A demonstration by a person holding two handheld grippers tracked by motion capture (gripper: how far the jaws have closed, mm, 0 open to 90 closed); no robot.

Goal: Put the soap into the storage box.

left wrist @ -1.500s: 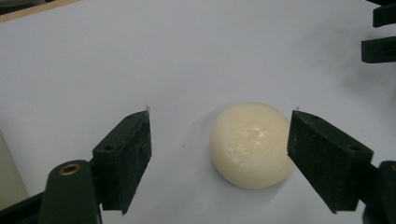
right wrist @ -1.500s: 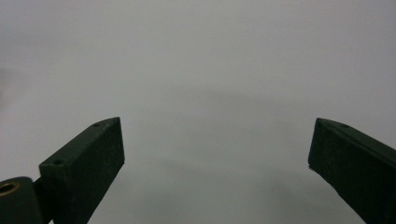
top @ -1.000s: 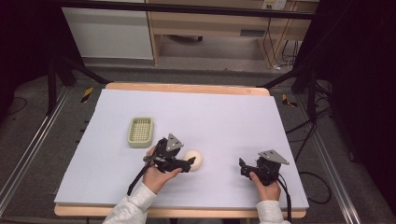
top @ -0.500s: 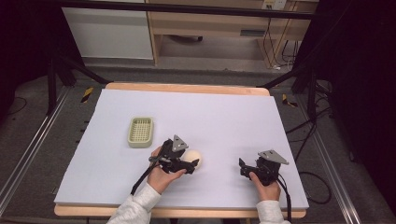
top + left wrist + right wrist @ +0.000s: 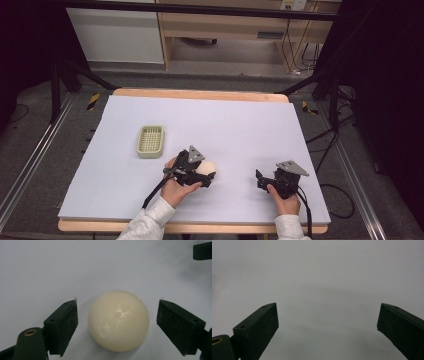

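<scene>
While a person's two hands work at the near edge of a pale lavender surface (image 5: 210, 120), the left gripper (image 5: 209, 176) brackets a cream-coloured ball (image 5: 207, 167) that sits on the sheet a little left of centre. Seen from the left gripper view, the ball (image 5: 118, 320) rests between the two black jaws, which stand spread on either side of it with a gap of bare sheet showing at each flank, so the left gripper (image 5: 117, 315) is open and touches nothing. A soft shadow pools under the ball on the side nearest the camera. Off to the right, well apart from the ball, the right gripper (image 5: 260, 180) is held low over bare sheet, its grey three-cornered plate on top and a cable trailing back past the wrist. From the right gripper view, the right gripper (image 5: 328, 317) has its jaws wide apart with nothing between them. A small pale green basket (image 5: 150, 141) with a gridded floor stands farther back and to the left of the ball, near but not touching the left hand (image 5: 176, 187). Grey sleeves enter from the bottom edge of the high view, and the wooden rim of the surface shows around the sheet.
</scene>
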